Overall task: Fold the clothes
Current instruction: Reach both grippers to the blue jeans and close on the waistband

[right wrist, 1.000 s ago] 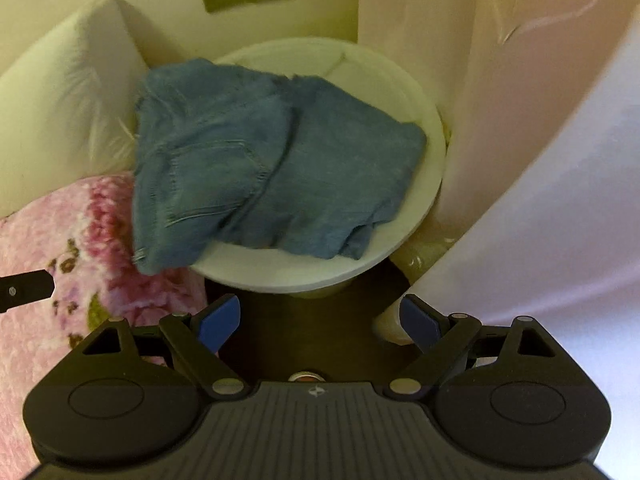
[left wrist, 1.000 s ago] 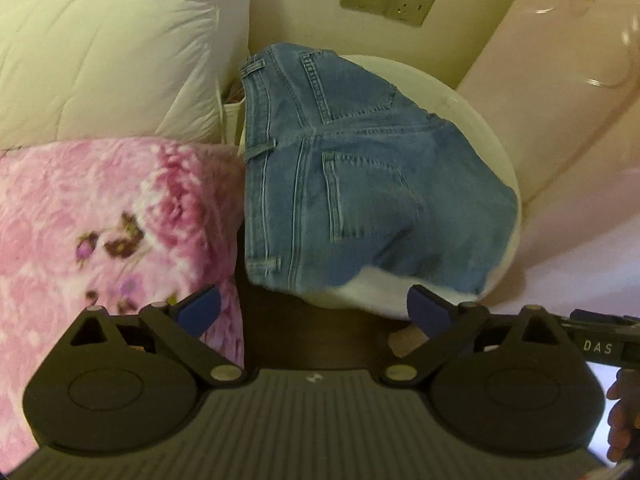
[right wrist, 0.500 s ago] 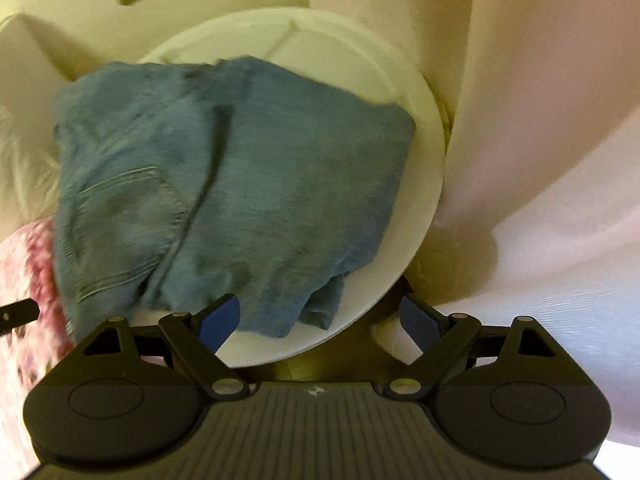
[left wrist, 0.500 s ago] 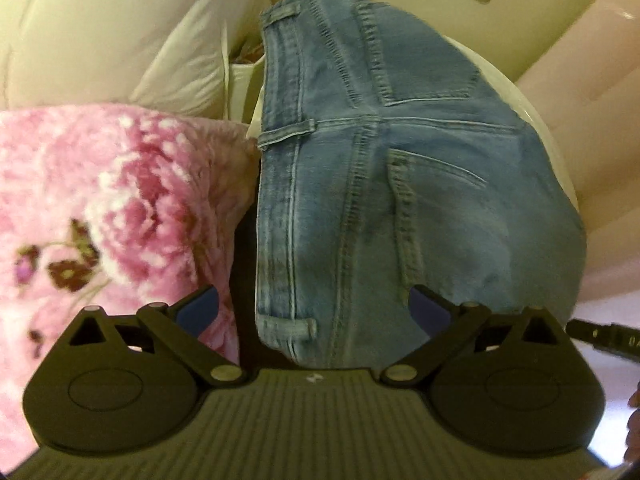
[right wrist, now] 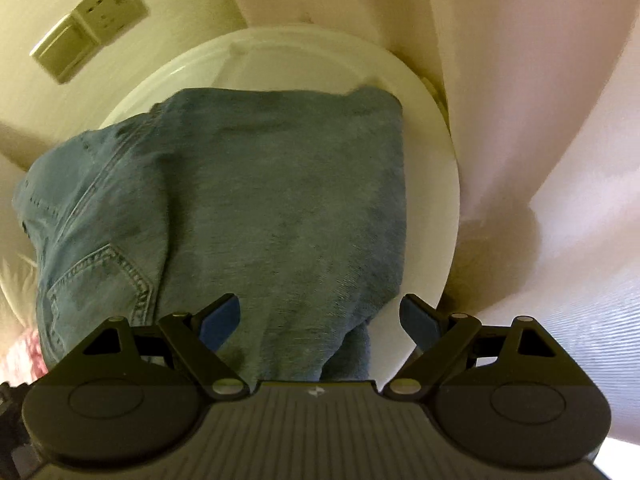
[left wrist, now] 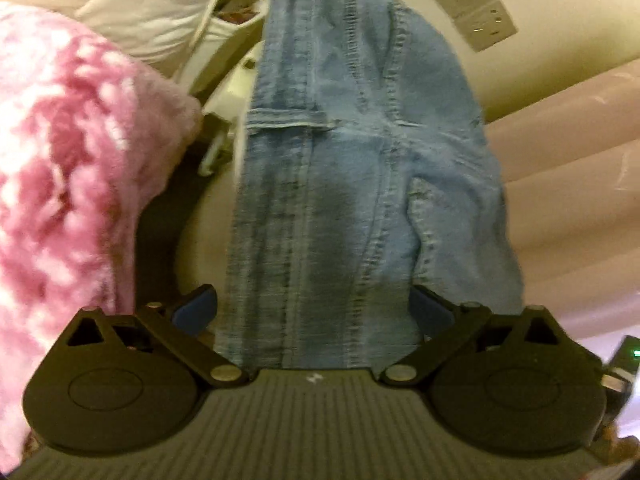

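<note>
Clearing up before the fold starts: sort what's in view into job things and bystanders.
For the job: denim shorts, left hand-held gripper, right hand-held gripper, both open.

Just lying about: round white table, pink floral blanket, white pillow, wall socket, curtain.

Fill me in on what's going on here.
A person is working with two handheld grippers on a pair of jeans that lies bunched on a round white table, next to a pink blanket and a white pillow. The left gripper is open, its fingers straddling the waistband end that hangs over the table's edge. The right gripper is open too, at the near edge of the leg end. Neither has closed on the fabric yet, so no fold has started.
</note>
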### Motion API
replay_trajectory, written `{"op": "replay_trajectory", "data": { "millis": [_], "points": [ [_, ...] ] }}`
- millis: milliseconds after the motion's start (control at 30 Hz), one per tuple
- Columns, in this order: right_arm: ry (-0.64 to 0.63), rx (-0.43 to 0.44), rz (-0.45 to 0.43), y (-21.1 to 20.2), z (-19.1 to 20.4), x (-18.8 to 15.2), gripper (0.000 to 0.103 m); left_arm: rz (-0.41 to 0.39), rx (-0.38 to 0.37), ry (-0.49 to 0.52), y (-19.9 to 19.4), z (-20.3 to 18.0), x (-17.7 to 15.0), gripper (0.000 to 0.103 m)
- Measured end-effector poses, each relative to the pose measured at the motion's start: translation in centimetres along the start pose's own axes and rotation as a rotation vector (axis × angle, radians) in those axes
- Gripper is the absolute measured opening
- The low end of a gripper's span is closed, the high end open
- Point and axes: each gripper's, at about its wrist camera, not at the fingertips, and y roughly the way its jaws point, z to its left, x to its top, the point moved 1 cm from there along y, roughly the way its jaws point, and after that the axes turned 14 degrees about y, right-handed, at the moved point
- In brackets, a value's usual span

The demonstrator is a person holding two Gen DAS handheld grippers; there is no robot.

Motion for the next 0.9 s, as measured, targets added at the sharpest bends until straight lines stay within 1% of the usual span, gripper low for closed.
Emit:
{"op": "replay_trajectory", "data": {
  "millis": [67,133,233,300,367,400,433,467,533,567,600,667,700,733,900],
  "points": [
    [0.05,0.018,0.011,0.3,-0.6,0.0,0.089,0.005,0.004,0.029,-0.6,-0.8,0.3,0.094],
    [0.086,0.035,0.004,0.3,-0.9,0.1,0.091,-0.016,-0.003,0.043,-1.8,-1.7,0.6,0.094],
    [0.087,0.039,0.013,0.3,-0.7,0.2,0.09,-0.057,-0.045,0.058,-3.4,-2.9,1.3,0.094],
    [0.097,0.068,0.021,0.2,-0.7,0.2,0.089,-0.07,-0.065,0.069,-3.6,-3.2,1.6,0.095],
    [0.12,0.111,0.022,-0.1,-1.0,0.2,0.089,-0.041,-0.031,0.071,-2.2,-2.7,1.4,0.095],
    [0.13,0.131,0.022,-0.2,-1.2,0.2,0.089,-0.027,-0.014,0.072,-1.5,-2.4,1.2,0.093],
    [0.138,0.141,0.017,-0.2,-1.4,0.2,0.088,-0.014,0.002,0.072,-0.8,-2.1,1.1,0.086],
    [0.145,0.152,0.012,-0.1,-1.5,0.2,0.088,-0.015,0.009,0.056,-0.6,-1.8,1.0,0.081],
    [0.142,0.17,0.002,-0.1,-1.7,0.1,0.087,-0.039,0.001,0.039,-1.2,-1.9,1.1,0.077],
    [0.128,0.176,-0.001,-0.1,-1.6,0.0,0.085,-0.052,-0.005,0.041,-1.6,-2.2,1.2,0.07],
    [0.126,0.179,0.0,-0.2,-1.7,0.0,0.082,-0.065,-0.012,0.065,-2.3,-2.8,1.3,0.067],
    [0.121,0.184,0.003,-0.4,-1.8,0.0,0.057,-0.088,-0.037,0.115,-3.3,-3.7,1.5,0.059],
    [0.119,0.187,0.005,-0.6,-1.9,0.0,0.05,-0.097,-0.052,0.136,-3.6,-4.1,1.6,0.059],
    [0.116,0.19,0.006,-0.7,-1.9,0.0,0.047,-0.097,-0.054,0.124,-3.0,-3.9,1.7,0.059],
    [0.097,0.187,-0.01,-0.1,-1.8,0.3,0.047,-0.098,-0.064,0.064,-0.2,-2.9,2.1,0.06]
  ]
}}
